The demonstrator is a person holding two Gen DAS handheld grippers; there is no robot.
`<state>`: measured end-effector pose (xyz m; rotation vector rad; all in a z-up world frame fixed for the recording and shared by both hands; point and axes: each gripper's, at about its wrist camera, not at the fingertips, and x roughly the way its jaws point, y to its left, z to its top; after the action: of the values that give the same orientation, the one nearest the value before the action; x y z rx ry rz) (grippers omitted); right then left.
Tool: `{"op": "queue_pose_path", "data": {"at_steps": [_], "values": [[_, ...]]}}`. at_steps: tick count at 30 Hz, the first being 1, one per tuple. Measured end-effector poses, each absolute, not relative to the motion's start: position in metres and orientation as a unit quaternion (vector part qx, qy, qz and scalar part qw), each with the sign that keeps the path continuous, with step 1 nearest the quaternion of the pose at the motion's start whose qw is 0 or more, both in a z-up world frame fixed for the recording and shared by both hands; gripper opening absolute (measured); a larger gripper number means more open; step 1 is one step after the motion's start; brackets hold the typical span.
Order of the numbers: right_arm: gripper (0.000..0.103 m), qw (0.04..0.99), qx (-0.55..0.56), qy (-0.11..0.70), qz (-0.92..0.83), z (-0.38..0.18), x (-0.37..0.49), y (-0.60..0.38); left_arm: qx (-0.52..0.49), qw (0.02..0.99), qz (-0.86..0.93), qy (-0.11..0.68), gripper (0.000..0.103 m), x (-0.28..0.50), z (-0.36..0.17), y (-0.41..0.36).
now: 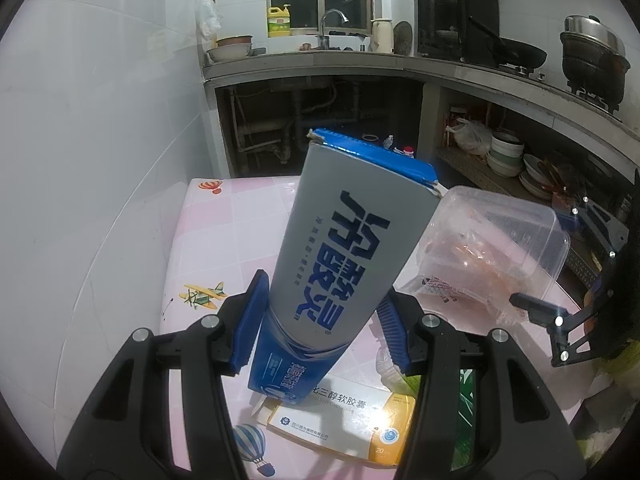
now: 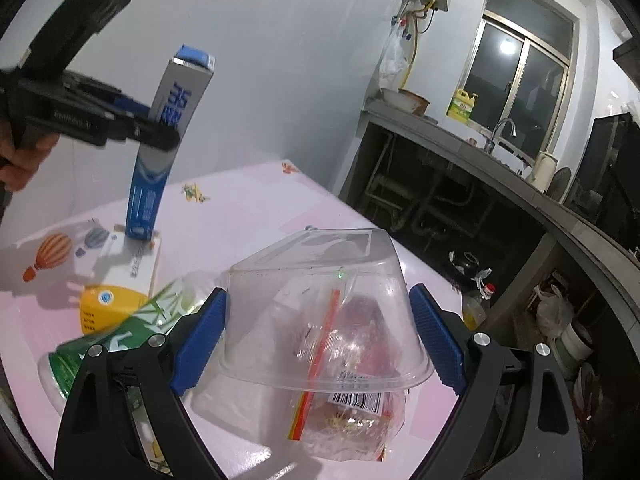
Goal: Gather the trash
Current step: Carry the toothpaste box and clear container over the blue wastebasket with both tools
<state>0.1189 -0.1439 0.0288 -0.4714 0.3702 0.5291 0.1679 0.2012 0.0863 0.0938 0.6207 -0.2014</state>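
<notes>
The worktop (image 2: 248,216) with its pink patterned cover carries all the trash, and it stands in a kitchen with a sink counter (image 1: 304,58) behind. On it, near the left side in the right wrist view, lies a white and yellow medicine box (image 2: 120,280), and beside it a green and white packet (image 2: 132,328), both not yet collected.

The left tool (image 1: 320,320) holds a tall grey and blue toothpaste box (image 1: 344,248) by its lower middle. The box stands almost upright, and its bottom end is very close to the medicine box or resting on it; I cannot tell which. I think it is gripped on the narrow sides so that the thin cardboard does not collapse.

The right tool (image 2: 320,344) has a clear plastic container (image 2: 320,300) between its blue pads (image 2: 200,344), upside down, with a crumpled transparent bag (image 2: 344,412) with a red strip hanging under its rim. The pads seem to press its walls, so it looks held and lifted above the worktop. Probably both pieces go next to a bin, which is not visible here.
</notes>
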Motion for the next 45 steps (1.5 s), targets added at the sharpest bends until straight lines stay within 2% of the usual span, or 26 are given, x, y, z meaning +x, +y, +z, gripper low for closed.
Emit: {"op": "queue_pose_path", "data": {"at_steps": [12,18,24,29,34,38,45], "values": [[0.088,0.939,-0.208,0.122,0.244,0.069,0.097,-0.157,0.024,0.955,-0.076,0.284,0.050,0.158,0.099,0.212],[0.088,0.952,-0.199,0.094,0.214,0.089,0.082,-0.178,0.012,0.966,-0.076,0.248,0.049,0.144,0.128,0.209],[0.088,0.969,-0.172,0.086,0.153,0.103,0.067,-0.219,-0.006,0.967,-0.136,0.215,0.049,0.138,0.160,0.174],[0.088,0.981,-0.147,0.097,0.077,0.107,0.054,-0.269,-0.016,0.955,-0.217,0.203,0.049,0.144,0.180,0.117],[0.088,0.986,-0.111,0.126,-0.009,0.100,0.041,-0.335,-0.032,0.917,-0.320,0.234,0.049,0.166,0.185,0.034],[0.088,0.981,-0.081,0.160,-0.073,0.083,0.033,-0.388,-0.041,0.875,-0.380,0.295,0.049,0.190,0.168,-0.044],[0.088,0.962,-0.043,0.229,-0.140,0.030,0.031,-0.456,-0.027,0.793,-0.428,0.432,0.049,0.222,0.093,-0.190]]}}
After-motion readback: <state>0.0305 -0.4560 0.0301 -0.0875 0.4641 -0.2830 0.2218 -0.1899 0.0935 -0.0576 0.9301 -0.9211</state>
